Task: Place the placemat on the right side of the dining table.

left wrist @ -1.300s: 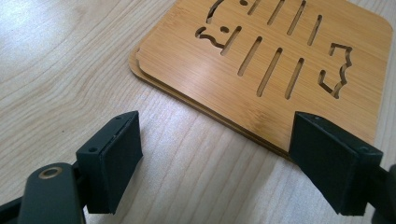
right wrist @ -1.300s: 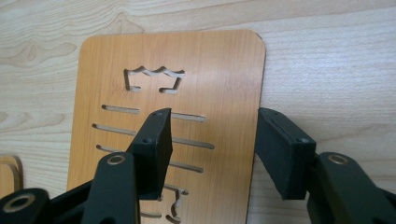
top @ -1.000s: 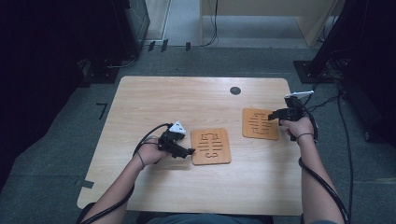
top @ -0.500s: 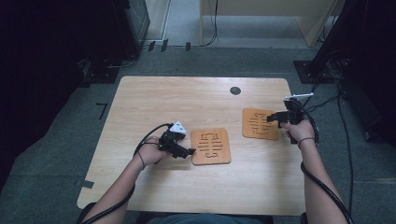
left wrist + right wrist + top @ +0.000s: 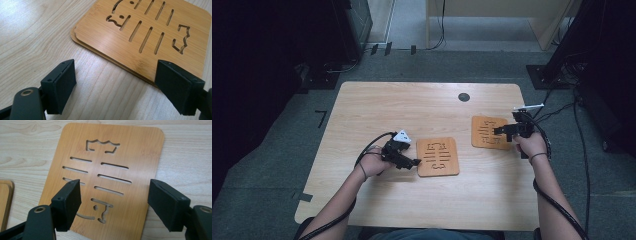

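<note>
Resting low at the left of the table [image 5: 362,105], the left gripper [image 5: 412,162] pointed at the near-left edge of a stack of two bamboo trivets [image 5: 438,156]. In the left gripper view its jaws stood wide apart with nothing between them, and the stack [image 5: 150,32] lay just ahead, the upper board set slightly off the lower one. The stack sat near the middle of the table, well apart from the single trivet [image 5: 486,132] at the right. The right gripper [image 5: 498,131] hovered over that trivet's right edge. Its jaws had just been opening; in the right gripper view they stood apart above the slotted board [image 5: 110,177], which lay flat on the table, not pressed by either pad. A round grommet [image 5: 464,97] sat near the far edge.
</note>
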`<state>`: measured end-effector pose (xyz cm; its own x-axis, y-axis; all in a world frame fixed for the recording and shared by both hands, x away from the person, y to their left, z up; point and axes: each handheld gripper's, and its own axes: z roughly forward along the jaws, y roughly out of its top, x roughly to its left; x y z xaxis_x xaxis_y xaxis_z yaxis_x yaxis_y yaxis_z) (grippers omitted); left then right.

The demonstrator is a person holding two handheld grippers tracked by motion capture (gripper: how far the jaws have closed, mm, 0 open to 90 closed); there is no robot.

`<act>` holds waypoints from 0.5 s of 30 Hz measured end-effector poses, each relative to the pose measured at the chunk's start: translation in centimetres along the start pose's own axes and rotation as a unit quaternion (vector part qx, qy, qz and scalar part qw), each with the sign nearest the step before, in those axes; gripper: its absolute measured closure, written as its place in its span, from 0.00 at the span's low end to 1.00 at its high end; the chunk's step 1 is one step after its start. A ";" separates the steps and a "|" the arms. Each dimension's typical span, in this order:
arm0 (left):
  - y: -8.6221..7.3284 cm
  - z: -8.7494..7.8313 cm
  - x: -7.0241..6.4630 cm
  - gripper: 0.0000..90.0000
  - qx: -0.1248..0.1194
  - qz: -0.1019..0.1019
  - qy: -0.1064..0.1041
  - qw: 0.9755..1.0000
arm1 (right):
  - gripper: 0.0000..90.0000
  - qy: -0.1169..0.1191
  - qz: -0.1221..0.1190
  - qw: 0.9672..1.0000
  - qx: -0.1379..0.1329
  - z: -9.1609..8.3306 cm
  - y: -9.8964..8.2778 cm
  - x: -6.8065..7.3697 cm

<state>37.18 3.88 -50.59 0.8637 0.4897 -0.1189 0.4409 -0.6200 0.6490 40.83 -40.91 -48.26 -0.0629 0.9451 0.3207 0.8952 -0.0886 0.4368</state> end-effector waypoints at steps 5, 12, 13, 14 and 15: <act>0.0 0.0 0.0 0.18 0.000 0.001 -0.001 1.000 | 0.30 0.005 -0.008 1.000 -0.003 0.1 -0.4 0.7; 0.0 0.0 0.2 0.18 -0.001 0.000 0.001 1.000 | 0.30 0.000 -0.028 0.999 -0.018 0.7 -1.1 1.7; 0.0 -0.1 0.3 0.18 0.001 0.002 0.001 1.000 | 0.30 0.000 -0.033 0.999 -0.017 0.8 -1.2 1.9; 0.0 -0.1 0.3 0.18 0.000 0.000 0.000 1.000 | 0.30 0.000 -0.040 0.999 -0.015 0.9 -1.3 2.1; 0.0 -0.1 0.3 0.18 0.000 0.000 0.001 1.000 | 0.29 -0.001 -0.045 0.999 -0.016 1.0 -1.4 2.2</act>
<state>37.41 4.12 -50.59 0.8635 0.4903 -0.1180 0.4407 -0.6200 0.6492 39.87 -38.39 -48.96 -0.1410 0.9506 0.2766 0.8712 -0.0135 0.4907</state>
